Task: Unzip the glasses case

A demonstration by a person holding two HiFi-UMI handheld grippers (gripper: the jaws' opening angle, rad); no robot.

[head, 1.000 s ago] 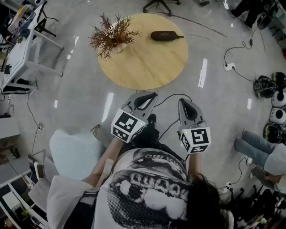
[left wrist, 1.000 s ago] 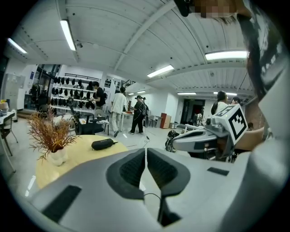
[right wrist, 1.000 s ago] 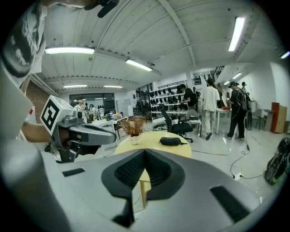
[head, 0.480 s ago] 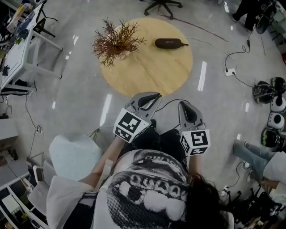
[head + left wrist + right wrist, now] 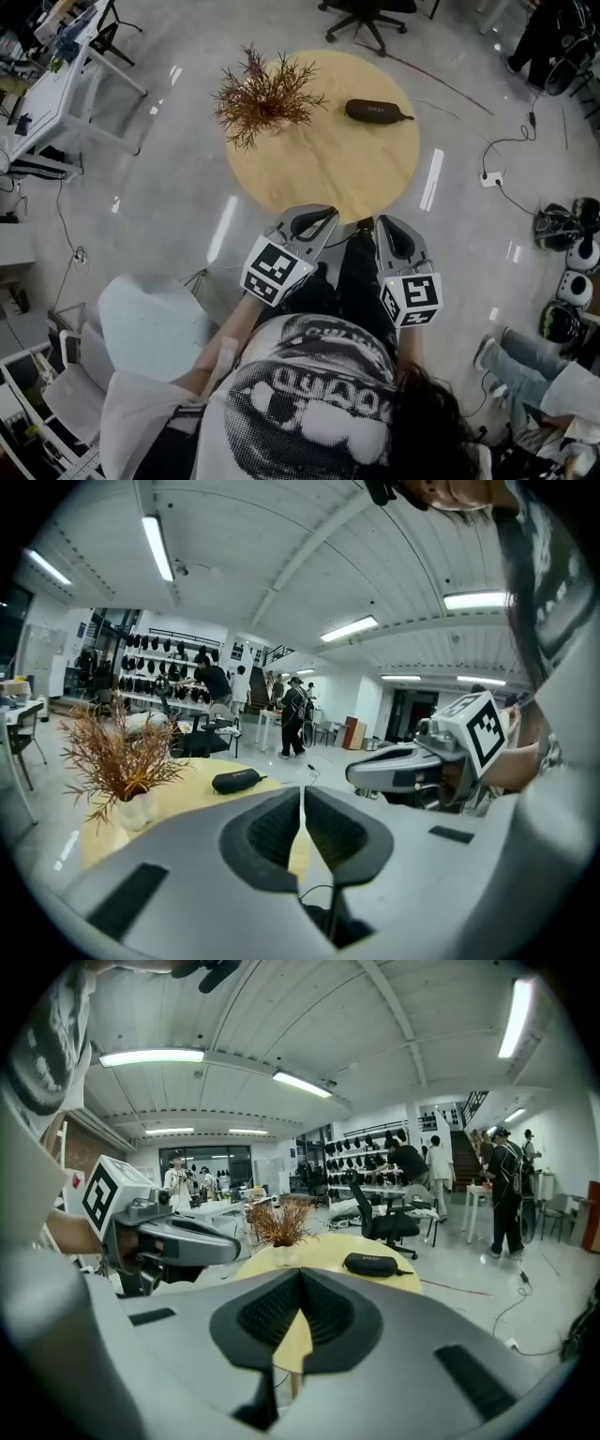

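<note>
A black zipped glasses case (image 5: 378, 111) lies at the far right of the round wooden table (image 5: 328, 159), beside a dried plant in a white vase (image 5: 267, 94). Both grippers hang in front of the table's near edge, well short of the case. My left gripper (image 5: 323, 214) is shut with nothing between its pads, and so is my right gripper (image 5: 386, 223). The left gripper view has the case (image 5: 236, 780) past the closed jaws (image 5: 302, 803), left of centre. In the right gripper view the case (image 5: 372, 1264) lies beyond the closed jaws (image 5: 300, 1283), slightly right.
An office chair (image 5: 370, 14) stands behind the table. White desks (image 5: 56, 84) are at the far left and a pale seat (image 5: 155, 323) at my lower left. Cables and a power strip (image 5: 489, 178) cross the floor at right, near helmets (image 5: 562, 225) and a seated person's legs (image 5: 525, 366).
Both grippers have moved forward toward the table, now reaching its near edge in the head view. Both stay shut and the case lies where it was.
</note>
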